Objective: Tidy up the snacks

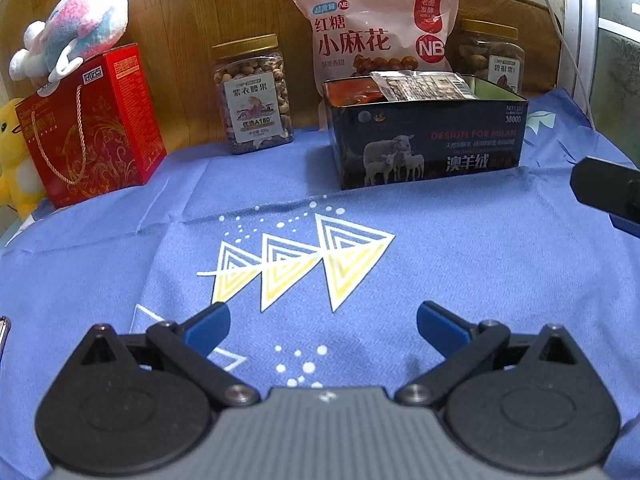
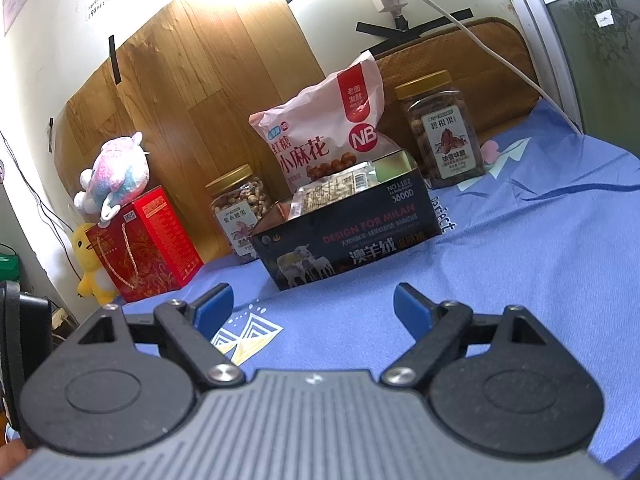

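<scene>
Left gripper (image 1: 323,330) and right gripper (image 2: 313,309) are hovering spread and empty over the blue tablecloth (image 1: 460,264); beyond, a dark open box (image 1: 426,142) is holding snack packets (image 1: 420,86); pink mahua bag (image 1: 376,28) is standing behind it, a nut jar (image 1: 254,94) beside.

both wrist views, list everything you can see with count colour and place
dark box: 1, black with sheep print, centre of cloth, open, packets inside
snack packet: 1, clear and silvery, on top in the box
pink snack bag: 1, pink and red, upright behind the box
nut jars: 2, clear with gold lids, left and right of the bag
red gift box: 1, red and gold, far left
plush toys: 2, pink-blue on the gift box, yellow beside it
cloth: 1, blue with triangles
left tongs: 1, black, blue pads, open
right tongs: 1, same, open
</scene>
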A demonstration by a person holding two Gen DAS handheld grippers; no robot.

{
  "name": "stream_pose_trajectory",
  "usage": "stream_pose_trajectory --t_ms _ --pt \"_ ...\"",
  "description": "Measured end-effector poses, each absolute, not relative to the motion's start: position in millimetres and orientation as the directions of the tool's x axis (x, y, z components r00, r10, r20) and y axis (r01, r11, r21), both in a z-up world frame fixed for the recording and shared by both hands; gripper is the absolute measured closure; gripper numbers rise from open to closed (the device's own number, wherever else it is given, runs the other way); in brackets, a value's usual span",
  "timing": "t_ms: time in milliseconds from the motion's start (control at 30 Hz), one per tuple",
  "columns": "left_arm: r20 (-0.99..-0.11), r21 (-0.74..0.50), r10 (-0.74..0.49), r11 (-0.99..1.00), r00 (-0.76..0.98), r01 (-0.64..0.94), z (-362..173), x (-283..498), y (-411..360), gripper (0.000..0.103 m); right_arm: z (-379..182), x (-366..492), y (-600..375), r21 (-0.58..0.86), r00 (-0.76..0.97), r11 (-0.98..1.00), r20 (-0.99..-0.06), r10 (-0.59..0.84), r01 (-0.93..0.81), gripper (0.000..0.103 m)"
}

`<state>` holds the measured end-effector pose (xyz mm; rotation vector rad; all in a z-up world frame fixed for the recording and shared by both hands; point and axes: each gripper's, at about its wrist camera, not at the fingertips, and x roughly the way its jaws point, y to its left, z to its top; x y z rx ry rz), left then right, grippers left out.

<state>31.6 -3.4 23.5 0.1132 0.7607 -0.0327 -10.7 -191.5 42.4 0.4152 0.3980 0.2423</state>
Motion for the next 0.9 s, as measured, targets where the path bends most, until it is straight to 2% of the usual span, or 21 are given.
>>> stream_pose_trajectory --t_ms 900 --pt "-0.707 0.086 0.012 0.994 0.707 0.069 19.8 31.7 -2.8 0.000 40.0 -11.8 -191.5 0.438 0.896 0.889 -0.329 0.298 -0.134 0.014"
